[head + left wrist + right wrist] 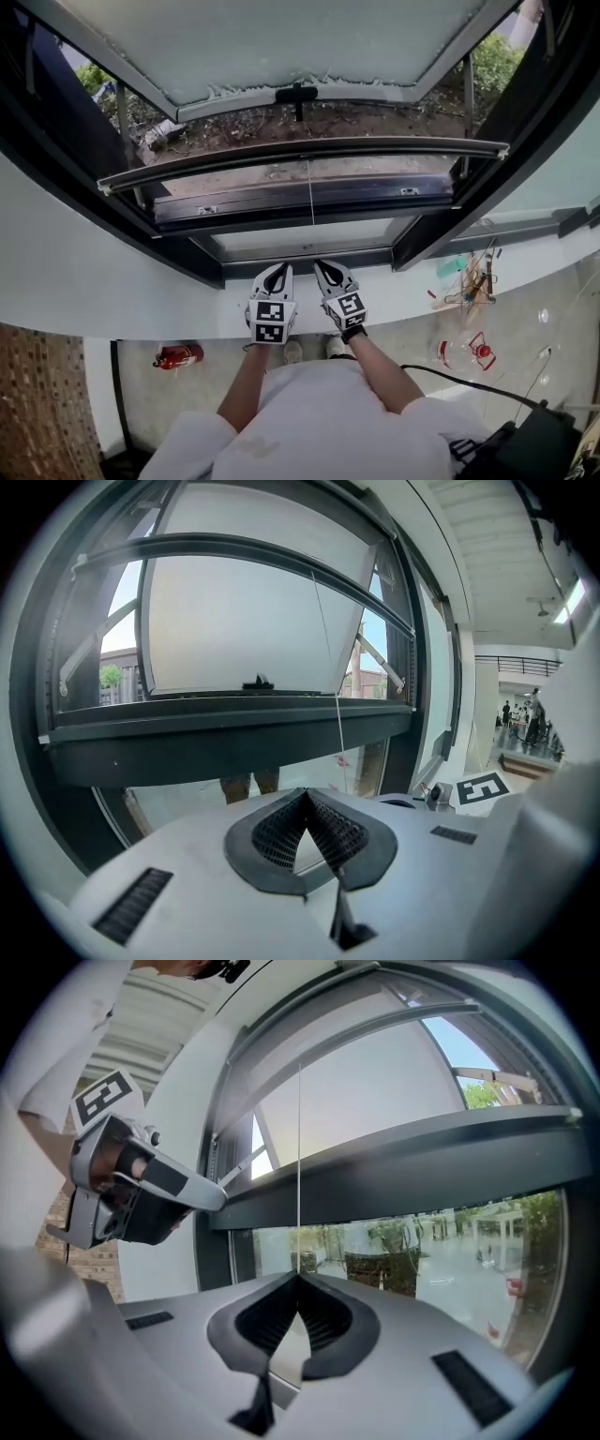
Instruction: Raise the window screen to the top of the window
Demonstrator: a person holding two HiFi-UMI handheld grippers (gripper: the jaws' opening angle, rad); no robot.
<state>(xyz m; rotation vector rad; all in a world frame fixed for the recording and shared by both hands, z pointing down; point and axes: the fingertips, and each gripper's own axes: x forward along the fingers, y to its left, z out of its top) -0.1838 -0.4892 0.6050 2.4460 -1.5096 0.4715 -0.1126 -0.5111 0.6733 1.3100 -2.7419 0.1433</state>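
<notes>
pinching a thin taut cord [300, 1147] between the right gripper's [298, 1277] ribbed black pads [270, 1321]; clenching nothing with the left gripper [306, 792]. hanging from a slim dark screen bar [300, 154] high above both jaws (red extinguisher [178, 355] seen from the head view only).

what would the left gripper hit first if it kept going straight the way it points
Probably the lower glass pane under the dark crossbar: the shut left gripper aims at it with nothing between, though depth is hard to judge.

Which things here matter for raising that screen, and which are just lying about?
Job: screen rail; pull cord; right gripper, shut on it; left gripper, shut, empty.
Lying about: red fire extinguisher; loose clutter; black box.
</notes>
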